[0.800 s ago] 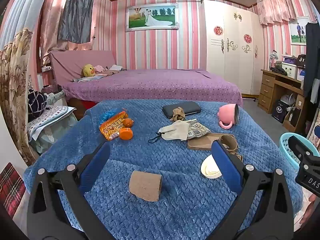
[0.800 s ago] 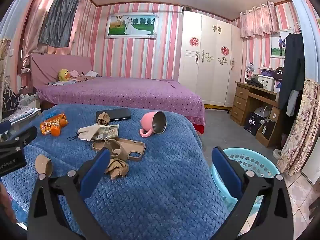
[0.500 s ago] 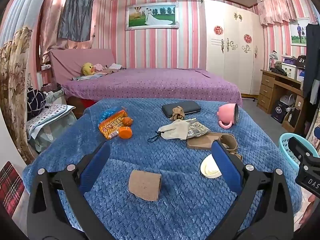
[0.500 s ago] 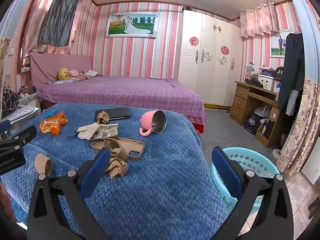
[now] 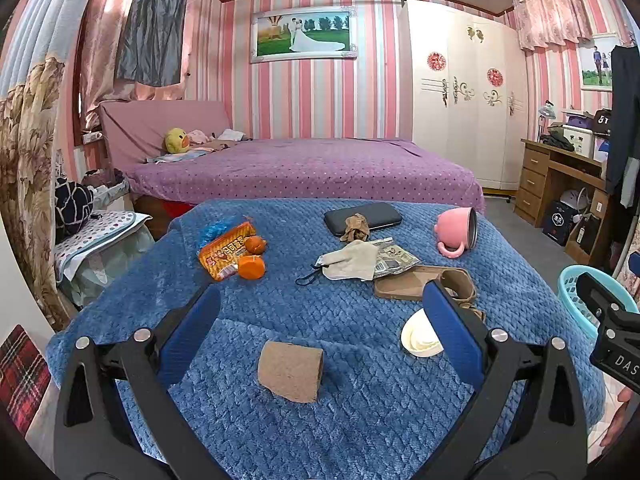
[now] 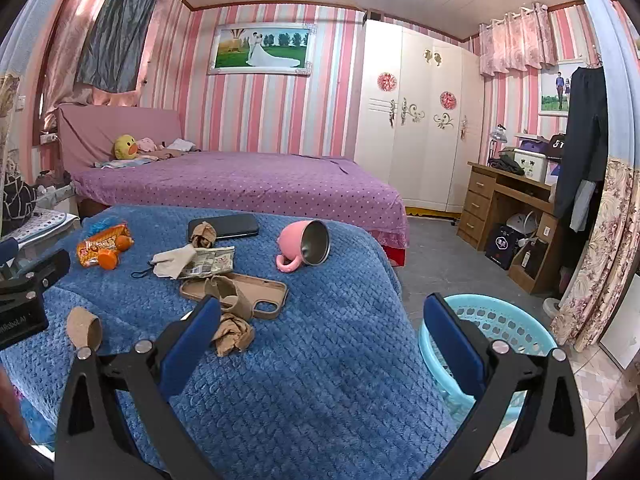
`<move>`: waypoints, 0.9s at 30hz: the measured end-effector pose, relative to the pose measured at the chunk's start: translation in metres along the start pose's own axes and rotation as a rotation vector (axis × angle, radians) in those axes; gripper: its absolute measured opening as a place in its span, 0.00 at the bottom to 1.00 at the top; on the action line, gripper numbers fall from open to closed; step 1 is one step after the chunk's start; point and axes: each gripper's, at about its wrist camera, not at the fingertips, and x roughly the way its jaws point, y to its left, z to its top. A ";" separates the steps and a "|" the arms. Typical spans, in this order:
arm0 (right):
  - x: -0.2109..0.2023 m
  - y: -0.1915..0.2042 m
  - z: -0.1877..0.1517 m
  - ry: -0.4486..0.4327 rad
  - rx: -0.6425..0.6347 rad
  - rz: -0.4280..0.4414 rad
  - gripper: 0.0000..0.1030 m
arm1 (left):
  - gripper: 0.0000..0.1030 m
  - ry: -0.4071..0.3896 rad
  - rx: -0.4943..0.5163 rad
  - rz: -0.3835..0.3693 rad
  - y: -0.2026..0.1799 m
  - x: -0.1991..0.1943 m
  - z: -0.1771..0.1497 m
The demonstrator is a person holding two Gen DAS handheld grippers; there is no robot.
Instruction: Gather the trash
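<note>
A blue blanket [image 5: 360, 400] carries the litter. A cardboard tube [image 5: 290, 376] lies just ahead of my left gripper [image 5: 320, 298], which is open and empty, with a white lid [image 5: 418, 338] by its right finger. Farther back lie an orange snack wrapper [image 5: 222, 252], a face mask [image 5: 352, 264] and a foil wrapper [image 5: 394, 258]. My right gripper [image 6: 322, 306] is open and empty over the blanket's right side. A crumpled brown paper [image 6: 232, 336] sits beside its left finger. A turquoise basket [image 6: 496, 320] stands on the floor behind its right finger.
A pink mug [image 6: 304, 244] lies on its side. A tan phone case [image 6: 260, 292] and a black phone [image 6: 228, 226] with a brown paper wad on it rest mid-blanket. A purple bed [image 6: 240, 188] is behind, a wooden desk [image 6: 500, 200] at right.
</note>
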 end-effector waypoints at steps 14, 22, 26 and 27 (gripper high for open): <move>0.003 -0.003 -0.003 0.000 -0.002 -0.005 0.96 | 0.95 -0.003 -0.004 0.005 0.003 -0.001 0.001; 0.000 -0.007 -0.003 0.003 -0.002 -0.012 0.96 | 0.95 -0.004 -0.003 0.005 0.003 -0.001 0.001; 0.000 -0.007 -0.004 0.001 -0.003 -0.012 0.96 | 0.95 -0.004 -0.004 0.005 0.004 -0.001 0.001; 0.000 -0.008 -0.004 0.000 -0.002 -0.013 0.96 | 0.95 -0.005 -0.004 0.006 0.005 -0.001 0.001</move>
